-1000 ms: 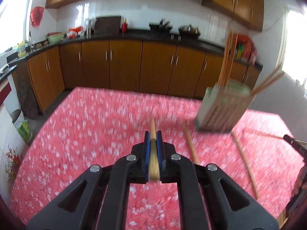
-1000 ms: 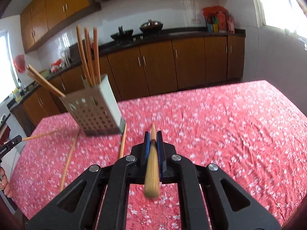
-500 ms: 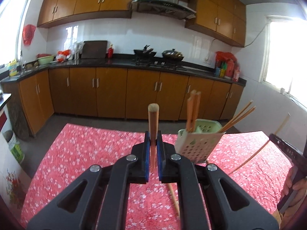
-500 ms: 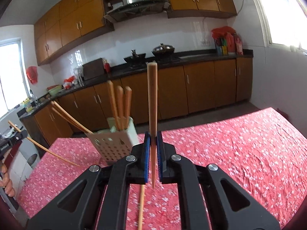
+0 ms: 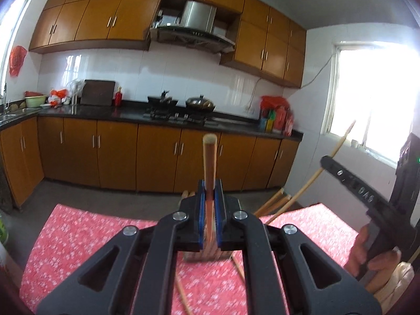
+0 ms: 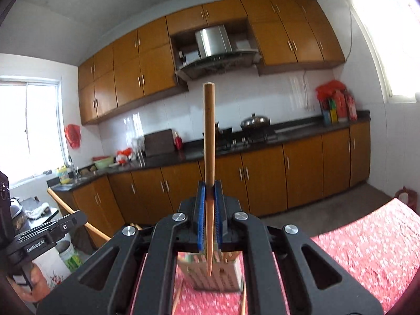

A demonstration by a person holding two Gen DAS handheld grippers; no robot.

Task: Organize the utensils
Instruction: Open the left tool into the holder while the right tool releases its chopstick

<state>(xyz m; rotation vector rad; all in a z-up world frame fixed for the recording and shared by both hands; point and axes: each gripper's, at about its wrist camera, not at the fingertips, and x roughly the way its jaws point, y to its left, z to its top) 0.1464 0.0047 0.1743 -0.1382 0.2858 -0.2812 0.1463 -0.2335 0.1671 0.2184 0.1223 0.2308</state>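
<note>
Kitchen — orange-brown cabinets (image 5: 157, 155) above and below a dark worktop (image 5: 105, 111), white tiled wall (image 5: 157, 73), steel hood (image 6: 218, 44) — bright windows (image 5: 378, 99) either side.

Background: orange-brown wall cabinets (image 5: 123, 18), steel range hood (image 5: 197, 23), black countertop (image 5: 86, 110) carrying a lidded wok (image 5: 200, 103) on the hob, dark board (image 5: 97, 92), red bottle (image 5: 118, 97), green bowl (image 5: 34, 101); bright window (image 5: 372, 94) on the right wall.

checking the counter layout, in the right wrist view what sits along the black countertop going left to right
green bowl → dark brown board → small red bottle → lidded metal wok → red plastic bag
</note>
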